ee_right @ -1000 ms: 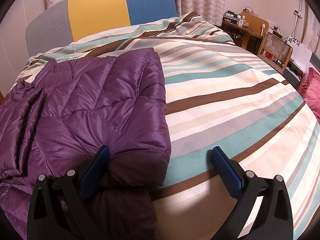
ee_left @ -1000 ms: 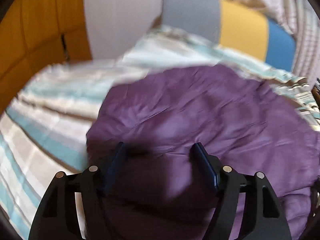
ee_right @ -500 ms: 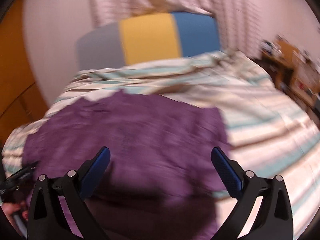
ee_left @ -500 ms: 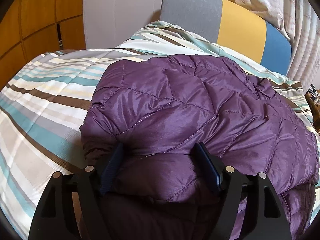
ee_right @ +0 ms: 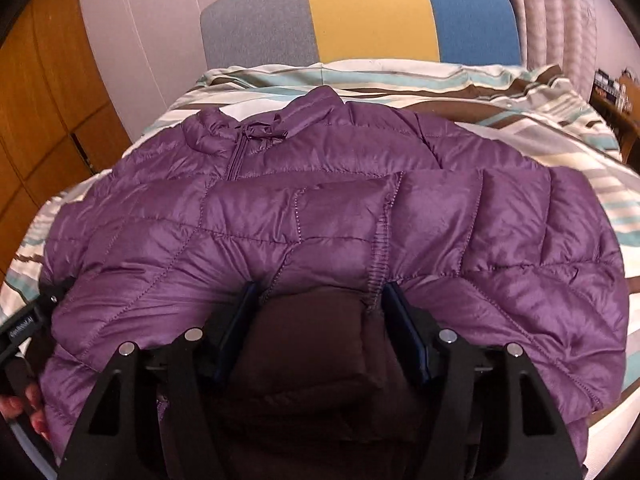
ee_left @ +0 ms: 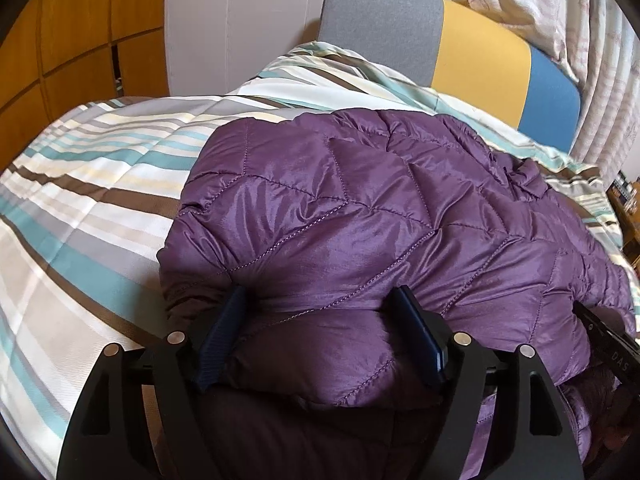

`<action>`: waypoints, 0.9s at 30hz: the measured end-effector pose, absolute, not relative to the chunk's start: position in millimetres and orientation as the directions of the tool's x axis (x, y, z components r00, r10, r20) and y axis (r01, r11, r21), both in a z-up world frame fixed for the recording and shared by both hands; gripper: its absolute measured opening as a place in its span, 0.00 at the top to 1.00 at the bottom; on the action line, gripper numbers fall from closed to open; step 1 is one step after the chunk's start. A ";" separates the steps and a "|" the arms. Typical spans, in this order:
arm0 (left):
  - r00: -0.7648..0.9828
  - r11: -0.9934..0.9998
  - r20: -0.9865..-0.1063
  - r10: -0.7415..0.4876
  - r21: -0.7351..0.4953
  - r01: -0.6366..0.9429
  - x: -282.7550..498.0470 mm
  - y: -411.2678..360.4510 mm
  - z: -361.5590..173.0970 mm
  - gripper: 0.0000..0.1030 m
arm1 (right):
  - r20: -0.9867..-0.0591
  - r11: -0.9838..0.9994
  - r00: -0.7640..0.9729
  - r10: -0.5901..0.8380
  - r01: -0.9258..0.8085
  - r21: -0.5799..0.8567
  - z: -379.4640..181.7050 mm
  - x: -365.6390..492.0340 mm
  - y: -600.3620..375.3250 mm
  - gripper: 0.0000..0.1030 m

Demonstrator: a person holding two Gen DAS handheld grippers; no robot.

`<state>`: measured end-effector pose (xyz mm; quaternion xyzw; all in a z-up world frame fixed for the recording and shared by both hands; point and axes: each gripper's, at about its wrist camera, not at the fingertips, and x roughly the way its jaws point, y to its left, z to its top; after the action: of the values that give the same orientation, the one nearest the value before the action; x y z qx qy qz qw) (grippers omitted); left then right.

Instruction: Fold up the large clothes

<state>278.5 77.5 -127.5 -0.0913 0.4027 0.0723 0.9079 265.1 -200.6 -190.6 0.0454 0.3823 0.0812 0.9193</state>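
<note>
Purple quilted jacket [ee_left: 360, 216] lies on the bed, spread over the striped duvet [ee_left: 80, 208] near its left side, collar and zip [ee_right: 236, 156] toward the headboard [ee_right: 360, 16]. Lower part is doubled back over the body, giving a thick folded edge nearest both cameras.

Left hand-held gripper [ee_left: 320, 320]: blue pads [ee_left: 220, 336] sit either side of a puffed bulge of the folded edge, fabric filling the gap between them; jaws partly closed and clamped on the jacket.

Right hand-held gripper [ee_right: 318, 312]: pads [ee_right: 236, 328] likewise pressed into the fold, a stitched seam running down just inside the right pad; dark lining bulges between the fingers. Gripping the jacket.

Both grips are on the same near edge, left one toward the jacket's left corner. Part of the other tool is visible at the frame edge in each wrist view. Curtains [ee_left: 592, 20] hang behind the headboard; wooden cabinet doors [ee_left: 68, 32] stand to the left
</note>
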 end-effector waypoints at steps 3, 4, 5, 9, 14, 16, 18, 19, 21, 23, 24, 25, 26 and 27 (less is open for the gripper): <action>0.684 0.975 -0.723 0.095 -0.071 -0.210 270.7 65.9 -107.5 0.26 | -0.693 0.983 0.697 0.184 -0.115 0.145 -191.4 265.1 -199.1 0.37; 0.717 0.978 -0.695 0.049 -0.110 -0.174 265.8 59.4 -95.6 0.26 | -0.692 0.983 0.699 0.180 -0.115 0.140 -190.6 262.7 -198.6 0.36; 0.729 0.980 -0.683 0.032 -0.122 -0.157 264.9 55.3 -89.6 0.23 | -0.692 0.984 0.699 0.179 -0.115 0.138 -190.2 262.7 -198.8 0.36; 0.734 0.988 -0.679 0.019 -0.098 -0.116 285.6 30.8 -76.5 0.19 | -0.692 0.984 0.699 0.178 -0.115 0.137 -188.7 266.5 -195.8 0.36; 0.627 0.991 -0.773 0.096 0.016 -0.131 329.1 31.4 -131.1 0.16 | -0.692 0.984 0.701 0.176 -0.116 0.133 -187.6 266.5 -195.3 0.33; 0.622 0.989 -0.781 0.062 -0.038 -0.145 332.2 40.7 -138.5 0.15 | -0.692 0.985 0.701 0.173 -0.120 0.125 -187.7 267.5 -193.6 0.32; 0.616 0.989 -0.782 0.097 0.005 -0.149 335.1 35.8 -140.5 0.14 | -0.693 0.987 0.703 0.162 -0.118 0.110 -188.4 268.2 -191.4 0.31; 0.616 0.989 -0.781 0.106 0.016 -0.149 335.6 35.0 -141.0 0.14 | -0.693 0.987 0.704 0.158 -0.117 0.106 -188.7 268.8 -190.9 0.31; 0.618 0.989 -0.780 0.098 0.005 -0.151 335.5 37.4 -141.5 0.14 | -0.694 0.989 0.705 0.149 -0.115 0.095 -188.6 269.1 -189.8 0.31; 0.620 0.989 -0.779 0.094 -0.001 -0.150 334.4 39.1 -141.0 0.14 | -0.693 0.989 0.705 0.150 -0.115 0.097 -188.8 269.2 -189.8 0.30; 0.620 0.989 -0.779 0.096 0.003 -0.150 334.1 39.3 -141.0 0.14 | -0.693 0.988 0.705 0.151 -0.115 0.098 -189.1 268.7 -189.5 0.30; 0.620 0.989 -0.778 0.098 0.004 -0.151 333.9 38.7 -140.9 0.13 | -0.693 0.989 0.705 0.150 -0.115 0.098 -189.1 268.5 -189.6 0.30; 0.622 0.988 -0.777 0.099 0.005 -0.152 332.6 37.9 -139.2 0.11 | -0.694 0.989 0.705 0.149 -0.114 0.096 -188.9 268.2 -189.3 0.30; 0.620 0.988 -0.778 0.104 0.009 -0.156 330.6 36.5 -137.4 0.10 | -0.693 0.989 0.705 0.149 -0.114 0.097 -188.8 268.1 -189.3 0.30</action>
<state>330.6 36.5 -137.4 -0.0297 0.4300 0.0723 0.8994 268.1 -189.3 -188.8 0.0235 0.3774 0.0712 0.9230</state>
